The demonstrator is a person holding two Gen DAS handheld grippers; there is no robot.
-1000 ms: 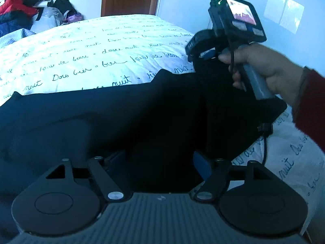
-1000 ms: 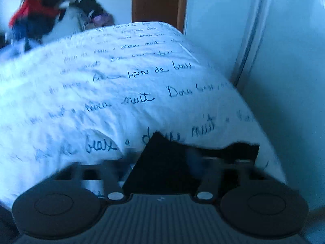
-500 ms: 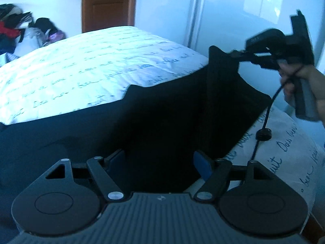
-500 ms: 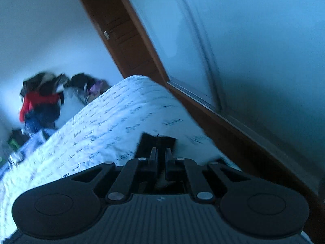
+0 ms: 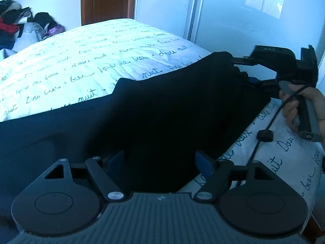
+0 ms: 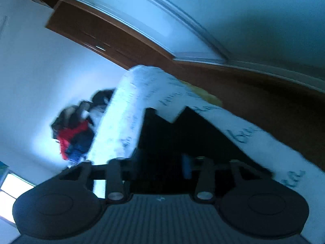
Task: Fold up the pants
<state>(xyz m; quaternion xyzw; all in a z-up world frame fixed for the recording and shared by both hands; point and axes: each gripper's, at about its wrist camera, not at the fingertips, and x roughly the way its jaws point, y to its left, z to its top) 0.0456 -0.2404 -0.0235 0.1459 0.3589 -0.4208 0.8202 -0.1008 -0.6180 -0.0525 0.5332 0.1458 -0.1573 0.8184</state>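
Observation:
Dark navy pants (image 5: 162, 109) lie spread on a white bedspread (image 5: 85, 65) printed with script. My left gripper (image 5: 160, 160) is open, its blue pads (image 5: 204, 163) straddling the near edge of the pants. My right gripper (image 5: 241, 71) shows at the right of the left wrist view, rolled sideways, its jaws open at the far right corner of the pants. In the right wrist view, tilted and blurred, the right gripper (image 6: 160, 166) is open over the dark cloth (image 6: 172, 138).
A pile of clothes (image 5: 18, 24) sits at the far left behind the bed. A wooden door (image 5: 105, 0) stands at the back. A pale wardrobe wall (image 5: 254, 16) runs along the right of the bed. The right gripper's cable (image 5: 264, 136) hangs over the bed edge.
The right gripper was shut on the pants corner half a second ago and now stands open, lowered and rolled sideways. The lifted fold has come down. The left gripper stayed open.

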